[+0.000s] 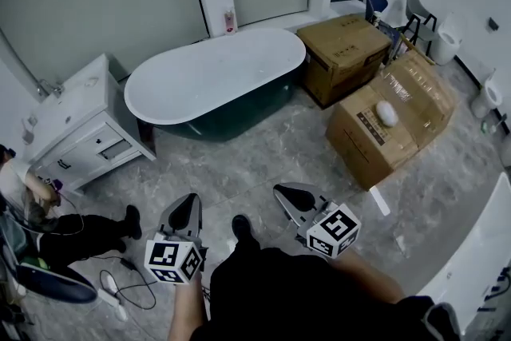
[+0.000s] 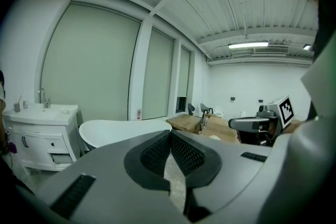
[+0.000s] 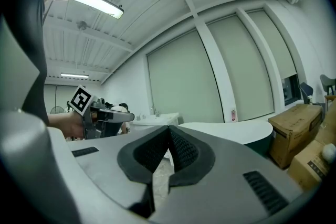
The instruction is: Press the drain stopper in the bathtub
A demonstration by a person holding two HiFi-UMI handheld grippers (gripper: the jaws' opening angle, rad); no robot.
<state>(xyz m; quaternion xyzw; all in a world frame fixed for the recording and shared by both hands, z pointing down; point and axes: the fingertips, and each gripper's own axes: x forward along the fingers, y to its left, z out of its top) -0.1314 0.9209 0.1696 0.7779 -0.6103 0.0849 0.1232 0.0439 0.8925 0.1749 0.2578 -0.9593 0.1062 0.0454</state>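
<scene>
Facing the bathtub (image 1: 215, 76) lying crosswise well ahead, left gripper (image 1: 186, 212) and right gripper (image 1: 292, 197) sit closed, empty, equally far.

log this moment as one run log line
stage: press not started | left gripper: shut, empty | right gripper: shut, empty | bathtub: ahead, untouched | drain stopper: not in view

The left gripper (image 1: 186, 208) and right gripper (image 1: 291, 196) are held low in front of the person's body, side by side and apart, both aimed forward. The left fingers (image 2: 155, 155) meet at the tips with nothing between them, as do the right fingers (image 3: 181, 152). The right forearm (image 1: 374, 269) is bare.
</scene>
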